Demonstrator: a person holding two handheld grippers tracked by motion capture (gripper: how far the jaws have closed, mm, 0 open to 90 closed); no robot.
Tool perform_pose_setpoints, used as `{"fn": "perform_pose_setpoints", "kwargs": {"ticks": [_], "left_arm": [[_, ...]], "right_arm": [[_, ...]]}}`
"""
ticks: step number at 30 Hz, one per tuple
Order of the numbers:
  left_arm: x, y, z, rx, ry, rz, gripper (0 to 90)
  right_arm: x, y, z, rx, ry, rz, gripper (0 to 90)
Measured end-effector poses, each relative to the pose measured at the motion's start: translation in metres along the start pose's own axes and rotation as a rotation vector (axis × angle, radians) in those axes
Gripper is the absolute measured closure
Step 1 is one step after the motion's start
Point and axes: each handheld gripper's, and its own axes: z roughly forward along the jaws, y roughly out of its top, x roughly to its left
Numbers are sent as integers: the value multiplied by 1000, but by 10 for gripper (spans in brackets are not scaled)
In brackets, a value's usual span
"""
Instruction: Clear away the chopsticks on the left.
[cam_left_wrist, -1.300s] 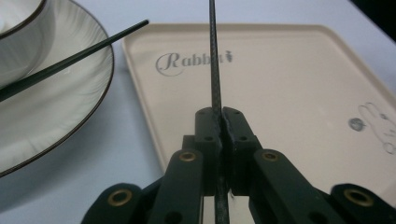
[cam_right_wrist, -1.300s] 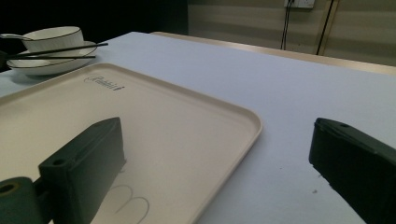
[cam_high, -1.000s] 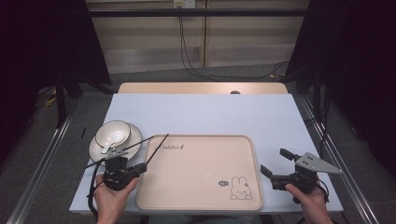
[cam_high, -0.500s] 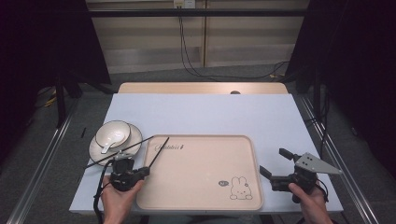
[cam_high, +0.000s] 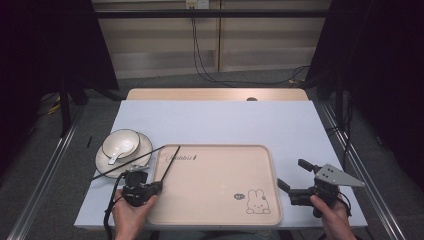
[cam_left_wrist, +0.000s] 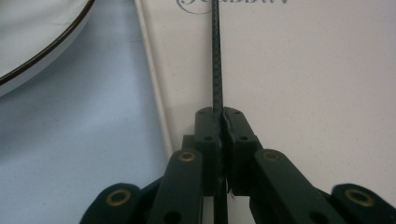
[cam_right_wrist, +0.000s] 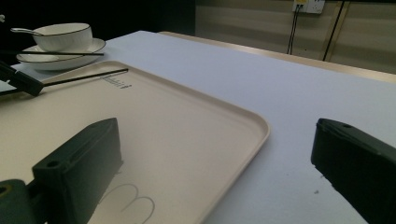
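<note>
left gripper (cam_left_wrist: 219, 114): clamped on a chopstick (cam_left_wrist: 216, 56) over the tray (cam_high: 220, 200) | right gripper (cam_high: 295, 176): jaws wide apart, holding nothing, beside the tray

Your left gripper (cam_high: 159, 186) was clamped on a thin black chopstick (cam_high: 171, 162), which ran straight forward from its jaws, out over the left edge of the beige tray (cam_high: 215, 195) toward the script lettering. A second black chopstick (cam_high: 127, 163) lay ahead and to the left of that gripper, its far end propped across the rim of the white saucer (cam_high: 146, 146), apart from the held one.
</note>
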Motion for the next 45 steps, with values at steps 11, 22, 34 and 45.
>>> {"fn": "perform_pose_setpoints", "kwargs": {"ticks": [11,22,34,45], "left_arm": [[1,1,0,-3,-23,-16,803],[5,1,-14,-108,-107,39,514],[15,-10,-44,-241,-187,169,158],[47,-14,-67,-340,-198,285,33]], "right_arm": [[0,0,1,6,1,-2,15],[-1,0,0,-4,3,-2,14],[-1,0,-1,-10,5,0,15],[-1,0,-1,-9,8,1,14]]}}
